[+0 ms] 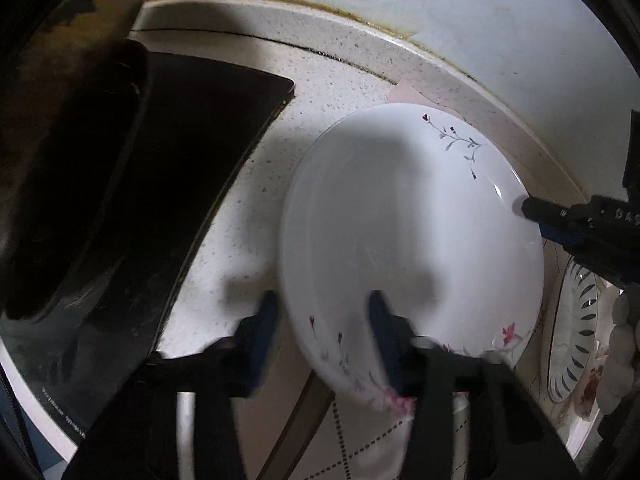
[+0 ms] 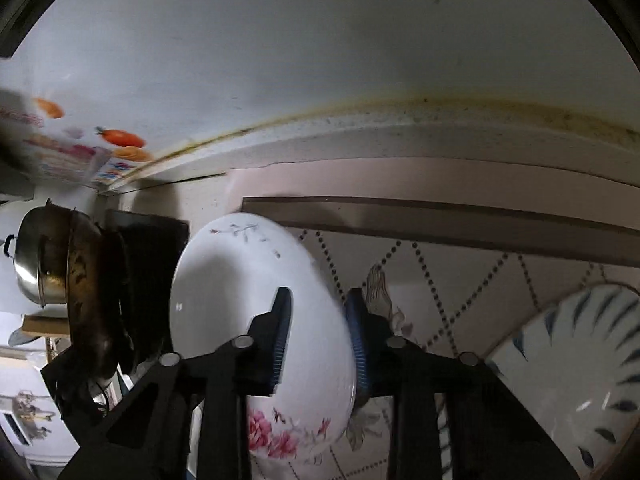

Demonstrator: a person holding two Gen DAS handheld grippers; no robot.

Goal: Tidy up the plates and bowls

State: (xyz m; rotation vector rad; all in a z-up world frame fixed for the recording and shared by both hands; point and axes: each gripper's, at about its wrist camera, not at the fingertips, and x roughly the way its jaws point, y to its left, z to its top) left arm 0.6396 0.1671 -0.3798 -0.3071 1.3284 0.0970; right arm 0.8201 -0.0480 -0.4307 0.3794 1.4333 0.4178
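A white plate with pink flowers and grey twigs [image 1: 404,240] is held tilted above the counter. My left gripper [image 1: 324,332] straddles its near rim, one finger under, one on top; the jaws stand wide. My right gripper [image 2: 320,336] also straddles the same plate [image 2: 256,288], with its fingers at both faces of the rim. Its fingertip [image 1: 532,208] shows at the plate's right edge in the left wrist view. A second plate with blue leaf marks [image 2: 576,368] lies to the right, also seen in the left wrist view [image 1: 576,332].
A black stove top [image 1: 168,184] with a dark pan [image 2: 96,300] and a steel pot [image 2: 36,268] is to the left. A patterned mat [image 2: 460,280] covers the counter. The wall and its raised ledge [image 1: 400,48] run behind.
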